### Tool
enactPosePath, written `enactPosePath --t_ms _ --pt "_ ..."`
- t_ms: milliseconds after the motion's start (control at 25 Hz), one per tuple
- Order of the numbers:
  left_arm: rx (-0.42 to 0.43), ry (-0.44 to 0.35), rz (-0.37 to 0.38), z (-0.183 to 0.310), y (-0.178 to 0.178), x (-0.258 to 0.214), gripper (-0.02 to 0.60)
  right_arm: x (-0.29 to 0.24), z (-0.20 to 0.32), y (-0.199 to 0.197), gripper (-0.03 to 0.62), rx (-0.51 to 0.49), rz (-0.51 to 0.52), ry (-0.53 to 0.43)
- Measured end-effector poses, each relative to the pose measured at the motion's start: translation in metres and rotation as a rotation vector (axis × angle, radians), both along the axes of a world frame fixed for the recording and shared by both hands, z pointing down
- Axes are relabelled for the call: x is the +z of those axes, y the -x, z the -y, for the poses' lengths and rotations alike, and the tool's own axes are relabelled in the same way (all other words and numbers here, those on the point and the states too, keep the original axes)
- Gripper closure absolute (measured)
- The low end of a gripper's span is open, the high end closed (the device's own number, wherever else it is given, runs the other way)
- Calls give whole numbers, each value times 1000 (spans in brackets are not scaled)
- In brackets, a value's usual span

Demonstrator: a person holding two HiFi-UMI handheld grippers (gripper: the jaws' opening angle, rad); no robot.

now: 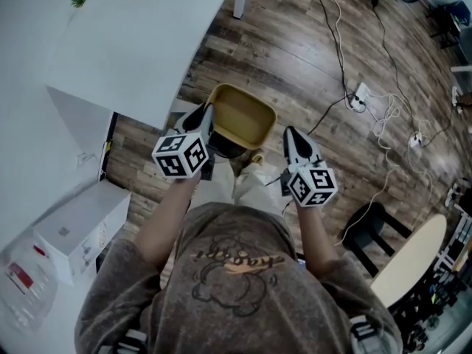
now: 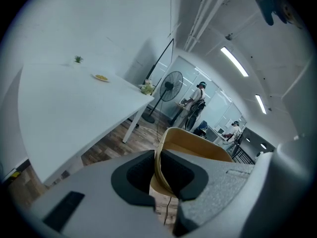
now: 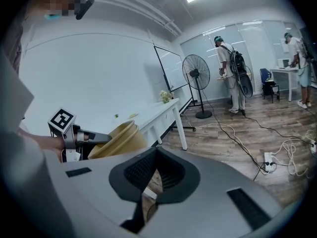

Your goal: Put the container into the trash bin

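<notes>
left side: your left gripper (image 1: 206,118) is clamped on the container (image 1: 241,116). in the left gripper view the 2 pads pinch the thin rim wall, 1 pad inside the tub and 1 outside. the jaws are parted only by the thickness of that wall.

container: tan tub with rounded corners, mouth facing up toward your head camera. it juts out ahead of the left gripper, held by its near-left rim. it hangs in the air over the wood floor (image 1: 295,57), just off the edge of the white table (image 1: 133,43).

right side: your right gripper (image 1: 293,134) has its jaws closed pad to pad, with nothing between them. in the right gripper view only floor shows through the gap below the pads. the container sits off to the left of those jaws, not in them. in the head view this gripper's tip is just beside the tub's right wall, with a small gap and no contact that you can see.

so the tub lies between your 2 grippers, gripped by 1 only.

under the tub's near edge there is a dark shape (image 1: 226,148); cannot tell what it is.
</notes>
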State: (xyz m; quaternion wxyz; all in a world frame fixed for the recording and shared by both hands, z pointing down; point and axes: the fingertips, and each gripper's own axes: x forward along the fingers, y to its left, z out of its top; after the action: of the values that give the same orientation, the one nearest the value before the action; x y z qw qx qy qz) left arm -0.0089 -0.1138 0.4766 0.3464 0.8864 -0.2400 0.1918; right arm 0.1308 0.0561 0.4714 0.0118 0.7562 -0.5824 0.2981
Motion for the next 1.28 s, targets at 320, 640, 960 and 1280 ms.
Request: enactPosePath --t_ms 320,640,960,1280 --pt "-5 31 68 -16 -1 54 541 48 -8 -10 592 -40 44 44" --pt "-14 34 111 -17 -5 121 541 104 -12 -17 592 -74 66 84" --pt "-4 61 179 -13 -12 205 541 179 -17 -37 592 -70 83 132" --pt "44 79 242 -23 -14 300 541 264 -27 -44 592 -55 119 165"
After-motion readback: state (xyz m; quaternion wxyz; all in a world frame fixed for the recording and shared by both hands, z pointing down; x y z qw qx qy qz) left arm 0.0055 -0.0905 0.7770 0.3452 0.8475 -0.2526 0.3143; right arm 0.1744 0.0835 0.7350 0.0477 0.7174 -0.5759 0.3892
